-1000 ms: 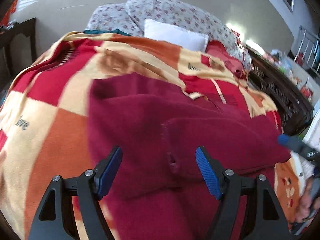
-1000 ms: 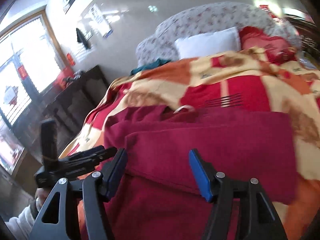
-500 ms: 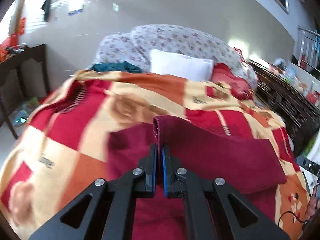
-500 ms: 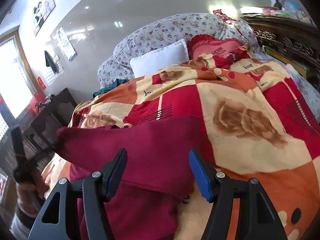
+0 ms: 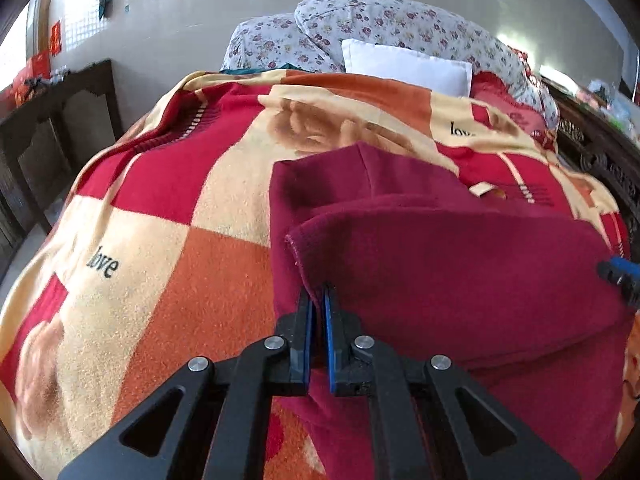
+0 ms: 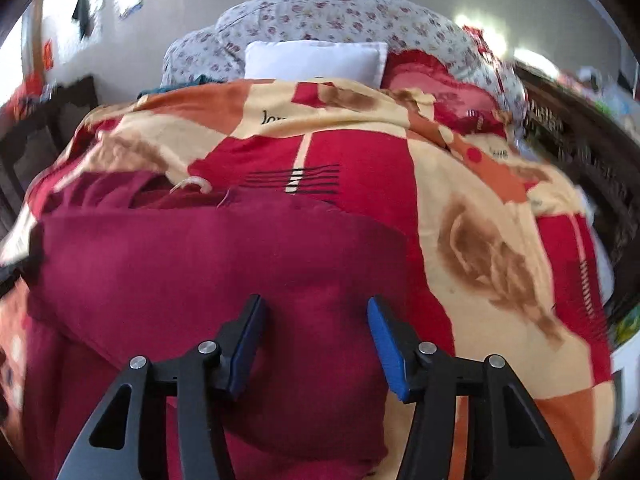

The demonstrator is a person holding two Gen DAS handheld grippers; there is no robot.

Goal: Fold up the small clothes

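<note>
On a bed spread with a checked red, orange and cream blanket (image 5: 168, 216), we hold our left tongs (image 5: 316, 320) clamped on the hemmed edge of a maroon garment (image 5: 440, 264), its upper layer folded over the layer beneath. The garment lies across the blanket's near half, a pale loop (image 6: 192, 185) showing at its far edge. Our right tongs (image 6: 316, 332) hover over the same garment (image 6: 208, 272) near its right side, their jaws apart after just closing partway, the blue pads (image 6: 386, 344) not pressing the cloth that lies under the gap between them. At the right edge of the left view, the tip of the right tongs (image 5: 620, 276) appears above the fabric. A white pillow (image 6: 316, 60) rests against floral bedding (image 6: 352, 16) at the head of the bed.
</note>
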